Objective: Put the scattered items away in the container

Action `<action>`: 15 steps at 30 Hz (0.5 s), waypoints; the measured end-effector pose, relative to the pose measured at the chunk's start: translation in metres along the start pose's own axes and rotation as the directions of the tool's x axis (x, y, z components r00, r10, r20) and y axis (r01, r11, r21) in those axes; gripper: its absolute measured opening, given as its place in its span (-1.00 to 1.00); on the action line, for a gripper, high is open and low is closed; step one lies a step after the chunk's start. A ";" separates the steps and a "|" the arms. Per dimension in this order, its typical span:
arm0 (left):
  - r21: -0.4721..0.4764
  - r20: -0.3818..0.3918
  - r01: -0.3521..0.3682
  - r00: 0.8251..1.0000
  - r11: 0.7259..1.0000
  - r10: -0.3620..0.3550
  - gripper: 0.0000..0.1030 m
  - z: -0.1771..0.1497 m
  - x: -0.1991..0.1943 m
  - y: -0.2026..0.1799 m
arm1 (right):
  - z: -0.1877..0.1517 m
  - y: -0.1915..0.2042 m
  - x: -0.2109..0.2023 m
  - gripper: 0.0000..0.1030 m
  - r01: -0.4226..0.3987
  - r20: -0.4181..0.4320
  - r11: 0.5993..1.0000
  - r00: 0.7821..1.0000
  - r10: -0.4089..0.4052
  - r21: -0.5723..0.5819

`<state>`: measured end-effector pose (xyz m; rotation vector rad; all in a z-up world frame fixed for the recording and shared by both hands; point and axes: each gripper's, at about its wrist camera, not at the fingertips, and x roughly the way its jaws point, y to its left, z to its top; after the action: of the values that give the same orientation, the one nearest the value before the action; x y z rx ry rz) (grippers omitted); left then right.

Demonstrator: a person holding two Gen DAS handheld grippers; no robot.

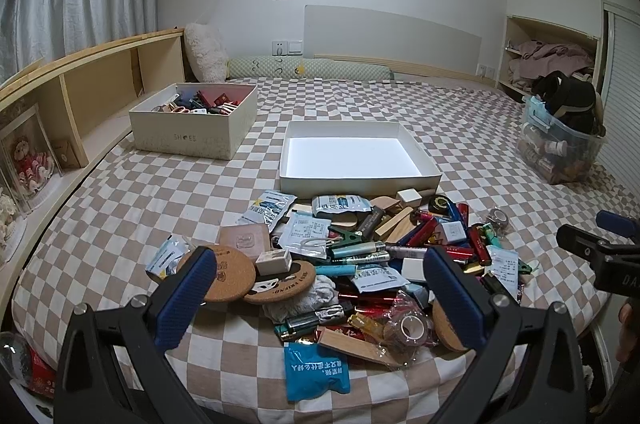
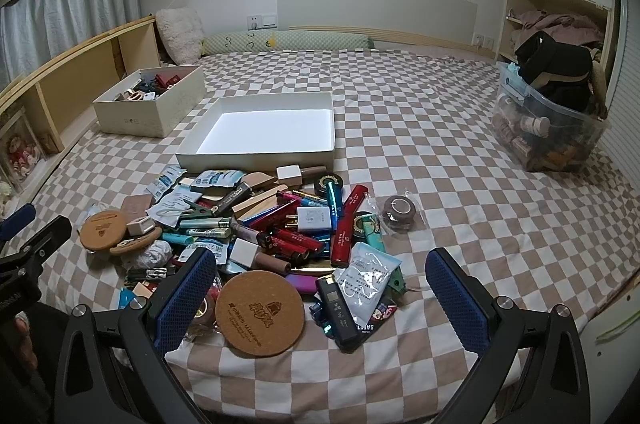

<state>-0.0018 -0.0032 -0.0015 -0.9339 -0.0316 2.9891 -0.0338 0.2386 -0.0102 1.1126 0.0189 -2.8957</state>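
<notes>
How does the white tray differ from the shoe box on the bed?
The white tray is shallow; the shoe box has taller walls. The tray is bare inside; the box already holds a jumble of small items. The tray sits right behind the scattered pile; the box stands off to the left, by the wooden shelf. Both are open-topped, rectangular and rest on the checkered bedspread.

Ahead of me on the checkered bed (image 1: 460, 127) sits the shallow white container (image 1: 358, 179), open and level. Just before its near wall sprawls my heap of scattered items (image 2: 280, 224): cork coasters (image 2: 259, 312), pens, sachets, wooden blocks, a tape roll (image 2: 398, 207) slightly apart.
</notes>
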 end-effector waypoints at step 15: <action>0.002 0.000 0.005 1.000 1.000 -0.005 1.00 -0.001 0.001 -0.001 | 0.000 0.000 0.001 1.00 -0.003 -0.008 1.000 1.000 0.003 0.005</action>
<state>-0.0022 -0.0025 -0.0026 -0.9316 -0.0312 2.9842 -0.0340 0.2386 -0.0107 1.1241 0.0108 -2.8905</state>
